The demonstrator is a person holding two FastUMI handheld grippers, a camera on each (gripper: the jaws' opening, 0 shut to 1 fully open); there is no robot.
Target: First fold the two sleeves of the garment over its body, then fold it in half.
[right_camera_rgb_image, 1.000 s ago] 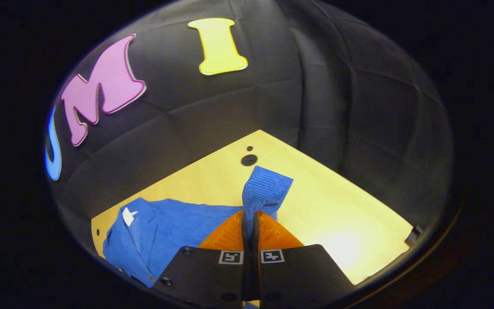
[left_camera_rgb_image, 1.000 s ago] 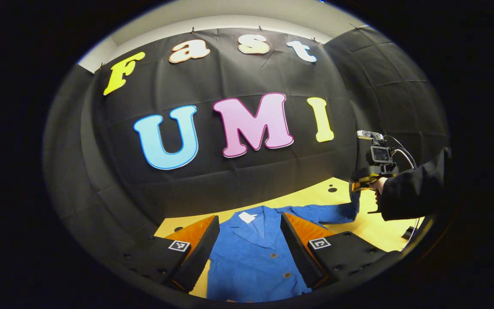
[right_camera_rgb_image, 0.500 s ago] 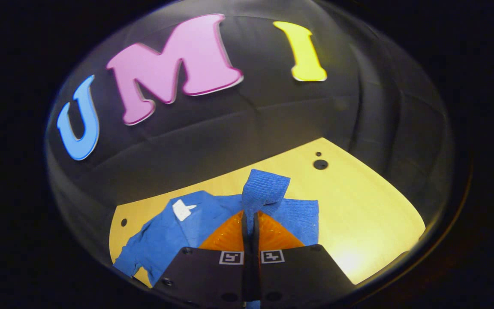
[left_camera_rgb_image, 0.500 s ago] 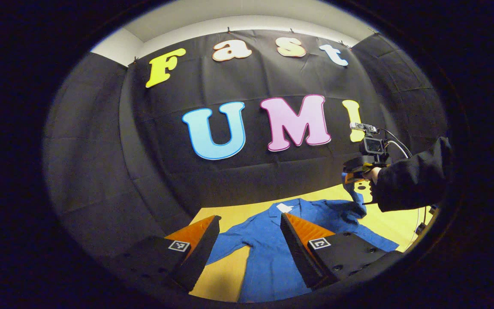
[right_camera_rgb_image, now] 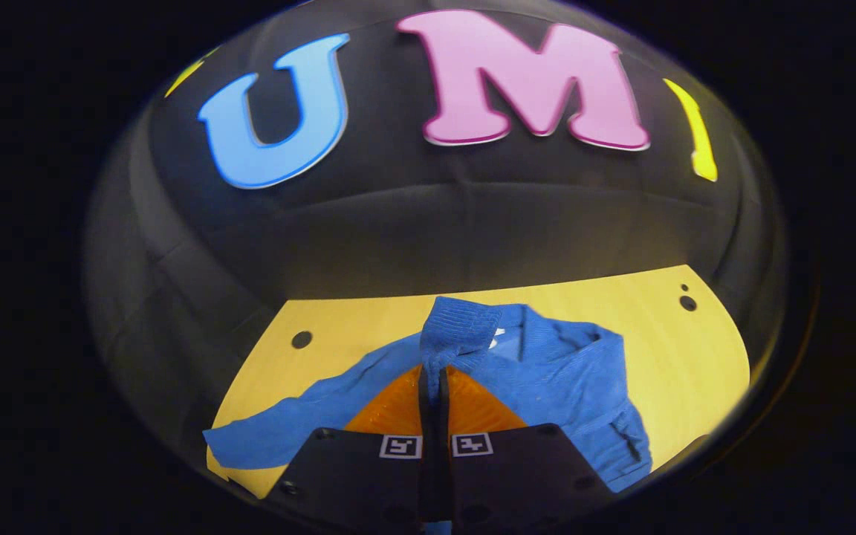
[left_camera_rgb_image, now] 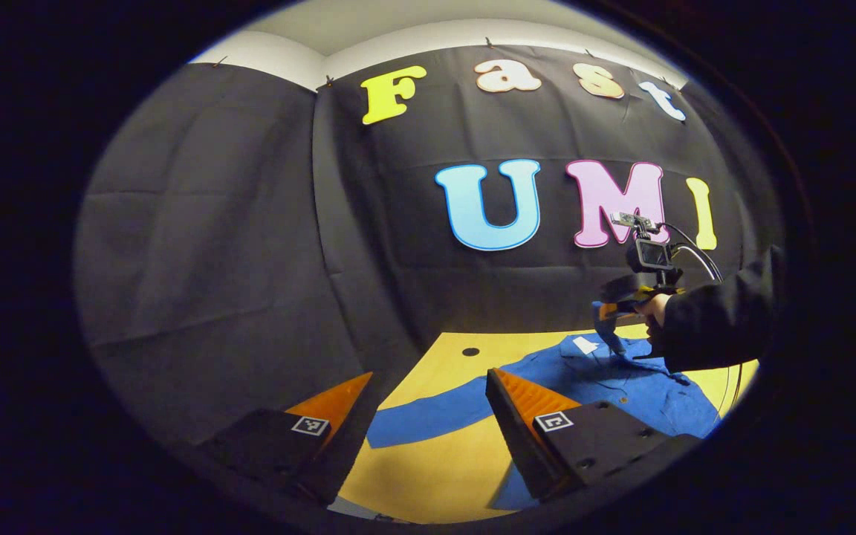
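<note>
- Sleeve cuff (right_camera_rgb_image: 458, 334) clenched in right tongs (right_camera_rgb_image: 433, 386), lifted over blue garment (right_camera_rgb_image: 569, 379).
- Left tongs (left_camera_rgb_image: 428, 394) released, above other sleeve (left_camera_rgb_image: 428, 412) on tabletop (left_camera_rgb_image: 428, 475).

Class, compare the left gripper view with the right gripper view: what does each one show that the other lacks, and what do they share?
Left gripper view alone: the left gripper with its fingers wide apart over the table, and a hand in a dark sleeve holding the right gripper.

Right gripper view alone: a close look at the right gripper's closed fingers pinching the lifted sleeve cuff above the jacket's collar.

Both: the blue jacket, its other sleeve lying outstretched, and the yellow table.
</note>
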